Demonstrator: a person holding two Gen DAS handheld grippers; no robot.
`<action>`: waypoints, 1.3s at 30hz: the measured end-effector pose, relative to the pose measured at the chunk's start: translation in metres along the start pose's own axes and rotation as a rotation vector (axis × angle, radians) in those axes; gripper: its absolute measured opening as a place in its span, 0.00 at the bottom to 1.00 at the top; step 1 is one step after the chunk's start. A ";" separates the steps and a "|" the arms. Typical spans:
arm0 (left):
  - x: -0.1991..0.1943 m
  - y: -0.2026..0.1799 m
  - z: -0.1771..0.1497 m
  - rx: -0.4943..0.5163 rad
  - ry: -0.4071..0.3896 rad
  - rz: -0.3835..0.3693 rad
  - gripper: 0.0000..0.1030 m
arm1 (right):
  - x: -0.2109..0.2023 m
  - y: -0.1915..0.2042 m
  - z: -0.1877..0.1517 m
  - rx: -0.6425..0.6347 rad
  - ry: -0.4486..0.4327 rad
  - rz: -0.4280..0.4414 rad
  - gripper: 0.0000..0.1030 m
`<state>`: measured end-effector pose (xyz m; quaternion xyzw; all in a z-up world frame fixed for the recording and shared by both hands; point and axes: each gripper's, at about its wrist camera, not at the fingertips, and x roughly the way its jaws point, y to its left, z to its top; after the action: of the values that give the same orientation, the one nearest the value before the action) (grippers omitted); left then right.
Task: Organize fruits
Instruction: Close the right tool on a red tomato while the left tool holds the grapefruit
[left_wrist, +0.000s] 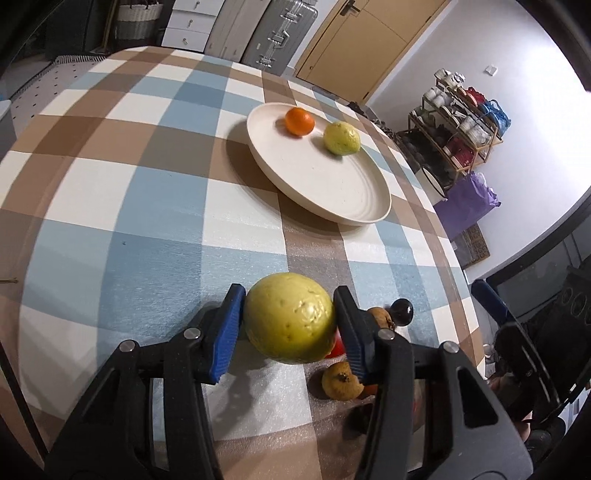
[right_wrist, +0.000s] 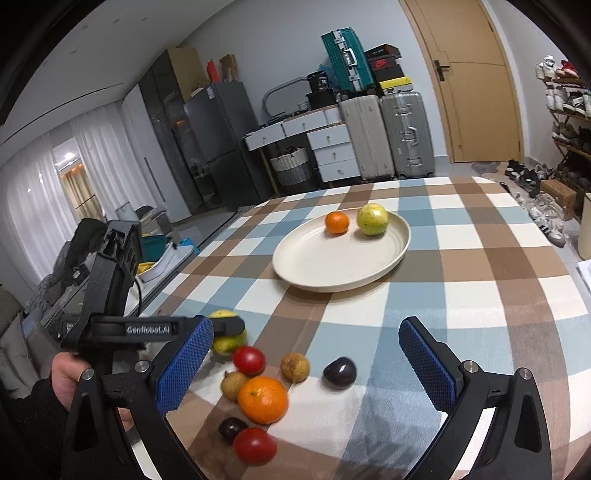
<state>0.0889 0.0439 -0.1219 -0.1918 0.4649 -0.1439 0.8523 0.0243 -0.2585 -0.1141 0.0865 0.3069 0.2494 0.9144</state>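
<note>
My left gripper (left_wrist: 290, 295) is shut on a large yellow-green fruit (left_wrist: 290, 317), with a blue pad pressed against each side. In the right wrist view the same fruit (right_wrist: 221, 314) shows at the left between that gripper's black fingers. Beyond it a cream plate (left_wrist: 332, 192) holds a small orange (left_wrist: 299, 121) and a second yellow-green fruit (left_wrist: 341, 137). My right gripper (right_wrist: 306, 325) is open with nothing between its pads. It hovers over loose fruit: a big orange (right_wrist: 263, 399), two tomatoes (right_wrist: 249, 360), two dark plums (right_wrist: 340, 373) and two brown fruits (right_wrist: 294, 366).
The checked tablecloth (right_wrist: 461, 295) covers a round table; its edge curves off at the left and right. A person's hand (right_wrist: 66, 373) holds the left gripper's handle. Suitcases (right_wrist: 406, 136), drawers and a shoe rack (left_wrist: 458, 125) stand beyond the table.
</note>
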 end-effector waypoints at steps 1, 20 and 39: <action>-0.003 0.000 0.000 -0.001 -0.004 0.002 0.45 | -0.001 0.000 -0.001 0.000 0.000 0.001 0.99; -0.039 0.007 -0.015 -0.005 -0.036 -0.011 0.45 | -0.010 0.011 -0.032 -0.001 0.071 -0.004 0.99; -0.067 0.010 -0.028 -0.010 -0.057 -0.037 0.45 | 0.006 0.027 -0.070 -0.050 0.221 0.053 0.76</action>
<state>0.0308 0.0758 -0.0915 -0.2085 0.4375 -0.1518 0.8614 -0.0244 -0.2319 -0.1643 0.0437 0.3972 0.2891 0.8699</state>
